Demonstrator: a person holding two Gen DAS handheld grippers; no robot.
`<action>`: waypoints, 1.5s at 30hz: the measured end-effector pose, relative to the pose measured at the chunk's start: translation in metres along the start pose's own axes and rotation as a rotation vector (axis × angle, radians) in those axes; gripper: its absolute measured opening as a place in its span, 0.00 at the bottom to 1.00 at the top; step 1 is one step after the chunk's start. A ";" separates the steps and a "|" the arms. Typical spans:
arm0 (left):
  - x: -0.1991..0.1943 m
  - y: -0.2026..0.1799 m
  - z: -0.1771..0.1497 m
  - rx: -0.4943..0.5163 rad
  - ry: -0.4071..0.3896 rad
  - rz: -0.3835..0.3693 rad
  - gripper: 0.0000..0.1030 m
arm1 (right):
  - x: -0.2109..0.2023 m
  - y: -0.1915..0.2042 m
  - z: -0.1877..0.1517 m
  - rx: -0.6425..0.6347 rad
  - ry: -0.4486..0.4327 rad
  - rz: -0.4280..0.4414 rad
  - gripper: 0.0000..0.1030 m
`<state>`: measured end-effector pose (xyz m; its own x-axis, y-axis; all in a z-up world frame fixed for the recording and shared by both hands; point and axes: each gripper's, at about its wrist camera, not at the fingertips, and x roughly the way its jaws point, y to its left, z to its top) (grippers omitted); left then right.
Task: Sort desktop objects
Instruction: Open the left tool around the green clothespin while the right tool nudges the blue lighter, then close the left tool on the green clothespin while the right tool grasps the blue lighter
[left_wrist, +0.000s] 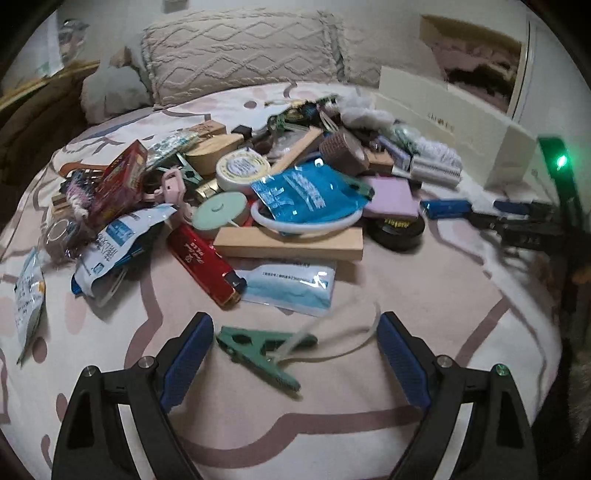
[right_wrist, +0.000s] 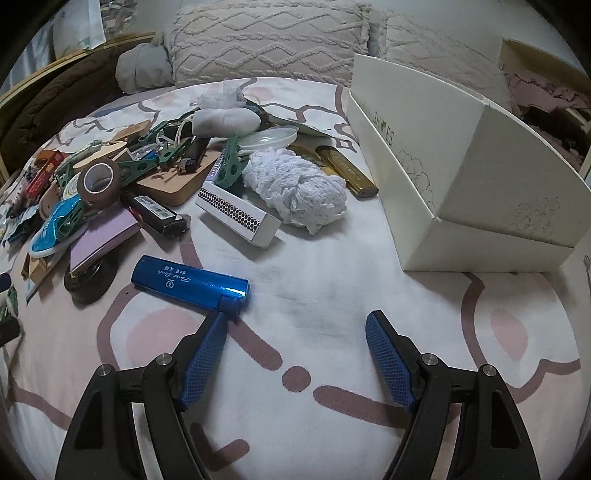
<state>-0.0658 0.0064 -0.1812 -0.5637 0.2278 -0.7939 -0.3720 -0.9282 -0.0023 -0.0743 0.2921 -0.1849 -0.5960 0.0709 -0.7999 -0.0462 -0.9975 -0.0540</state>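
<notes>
Left wrist view: our open left gripper (left_wrist: 295, 354) straddles the green clip (left_wrist: 258, 354); right gripper (right_wrist: 295, 354) gapes empty, risks nudging the blue lighter (right_wrist: 192, 282) away

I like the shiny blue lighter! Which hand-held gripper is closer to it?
Right. The right hand-held gripper has one fingertip right at the blue lighter. The left hand-held gripper sits open around a green clip, far across the bed.

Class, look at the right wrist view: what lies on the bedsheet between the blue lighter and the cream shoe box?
Nothing. In the right wrist view, the stretch between the blue lighter and the cream shoe box is bare patterned bedsheet.
</notes>
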 end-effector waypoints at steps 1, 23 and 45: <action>0.000 -0.002 -0.001 0.010 0.002 0.009 0.88 | 0.000 0.000 0.000 0.001 -0.001 0.000 0.76; 0.002 0.009 -0.004 0.046 0.013 -0.085 0.97 | -0.004 -0.002 -0.005 0.011 -0.024 -0.009 0.76; -0.012 0.010 -0.014 -0.080 0.003 -0.072 0.92 | -0.013 -0.005 -0.005 0.121 -0.008 0.052 0.76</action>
<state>-0.0524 -0.0095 -0.1808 -0.5356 0.2944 -0.7914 -0.3518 -0.9298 -0.1078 -0.0620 0.2962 -0.1770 -0.6064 0.0193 -0.7949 -0.1112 -0.9919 0.0607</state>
